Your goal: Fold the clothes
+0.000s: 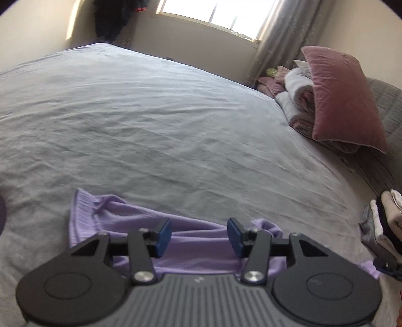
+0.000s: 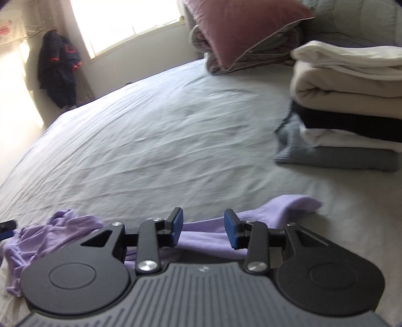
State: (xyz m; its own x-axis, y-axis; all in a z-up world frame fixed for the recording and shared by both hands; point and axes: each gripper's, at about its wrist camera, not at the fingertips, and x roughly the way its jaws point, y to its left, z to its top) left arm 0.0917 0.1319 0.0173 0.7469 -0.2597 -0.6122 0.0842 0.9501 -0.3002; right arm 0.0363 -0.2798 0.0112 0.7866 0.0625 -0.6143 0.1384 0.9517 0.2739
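- We see one lilac garment lying crumpled on the bed, just under and ahead of both grippers; it looks like soft knit, with a ribbed band at the end that lies ahead-left of the left gripper.
- The left gripper is released: its two blue pads stand apart over the lilac cloth, with nothing between them.
- The right gripper is likewise spread, its pads apart above the same garment, clasping nothing.
- From the right wrist, the garment runs from a bunched heap at the gripper's left to a flatter tongue ahead-right of it.
- Count: one loose garment, two grippers, one stack of folded clothes, one mauve pillow.
- Only the right wrist view shows the stack in full, well ahead-right of that gripper: we count about five folded layers, white, cream, dark, white and grey.
- The left wrist view catches just the stack's edge at far right, yet shows folded bedding beside the pillow.
- A dark jacket hangs by the window, far ahead-left of the right gripper.
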